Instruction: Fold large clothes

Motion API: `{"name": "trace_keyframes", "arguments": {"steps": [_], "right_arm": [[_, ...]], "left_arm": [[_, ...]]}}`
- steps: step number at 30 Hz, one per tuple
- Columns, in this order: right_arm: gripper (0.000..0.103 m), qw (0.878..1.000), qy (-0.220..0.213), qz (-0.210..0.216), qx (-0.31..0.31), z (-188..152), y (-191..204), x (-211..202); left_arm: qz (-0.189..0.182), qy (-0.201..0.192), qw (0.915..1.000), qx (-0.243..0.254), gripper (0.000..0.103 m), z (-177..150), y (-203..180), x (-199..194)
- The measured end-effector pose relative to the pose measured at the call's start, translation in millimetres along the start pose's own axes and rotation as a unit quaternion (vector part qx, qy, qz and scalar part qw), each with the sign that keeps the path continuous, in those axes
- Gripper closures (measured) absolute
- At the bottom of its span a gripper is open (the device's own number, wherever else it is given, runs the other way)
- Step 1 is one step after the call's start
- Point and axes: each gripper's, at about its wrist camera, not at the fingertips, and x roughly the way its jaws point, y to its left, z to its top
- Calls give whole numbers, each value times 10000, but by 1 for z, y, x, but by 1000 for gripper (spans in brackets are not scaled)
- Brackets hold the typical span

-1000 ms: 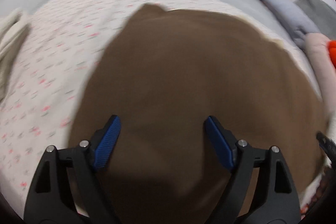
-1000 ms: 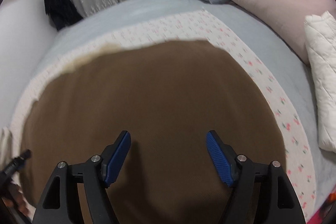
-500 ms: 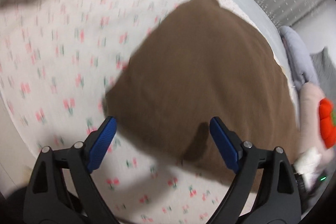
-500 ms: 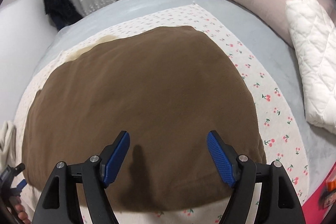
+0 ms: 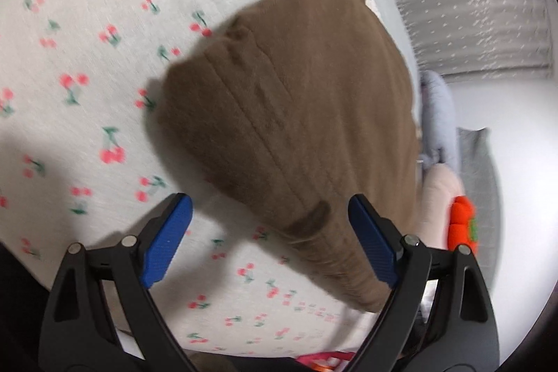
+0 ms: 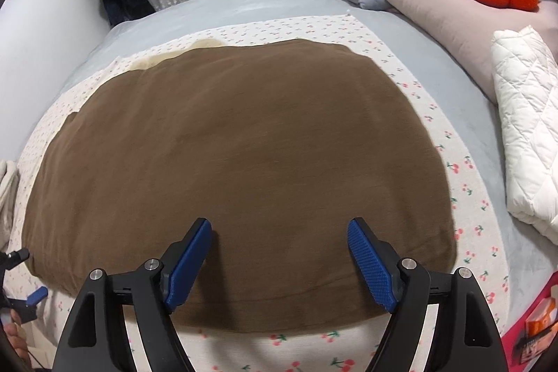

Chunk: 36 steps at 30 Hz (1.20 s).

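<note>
The brown garment [image 6: 237, 169] lies flat on the cherry-print sheet [image 5: 87, 65]. We have swung our left gripper [image 5: 268, 232] out to its ribbed corner; both it and the right gripper [image 6: 279, 260], jaws just widened, hold nothing, ready for another fold.

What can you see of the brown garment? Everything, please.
The brown garment is plain, soft, thick-looking fabric, lying flat and smooth as a wide rounded rectangle on the cherry-print sheet. The left wrist view shows a ribbed band along one short end and faint parallel creases. No sleeves or collar show. Neither open gripper grips it; both hover at its near edge.
</note>
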Motion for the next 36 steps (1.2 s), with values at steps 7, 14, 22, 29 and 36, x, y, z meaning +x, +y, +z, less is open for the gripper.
{"name": "trace_keyframes", "arguments": {"steps": [7,14,22,29,36], "right_arm": [[21,9996,-45,165,-243,1,24,2],[21,9989,71,282,-367,-1,50,10],[20,9967,-181,634,-468,-5,79,8],[25,9911,-106,1227,-511,-10,97,16],[31,9833,412,1661,-621,-12,101,44]], "left_arm": [[-435,-226,9984,-266,13,2,3,8],[-649,-830,9933,-467,13,11,3,12],[-433,-1545,9857,-525,31,18,-7,21],[5,-1993,9799,75,70,16,-34,11],[-301,-2876,9432,1636,77,-20,-108,-19]]}}
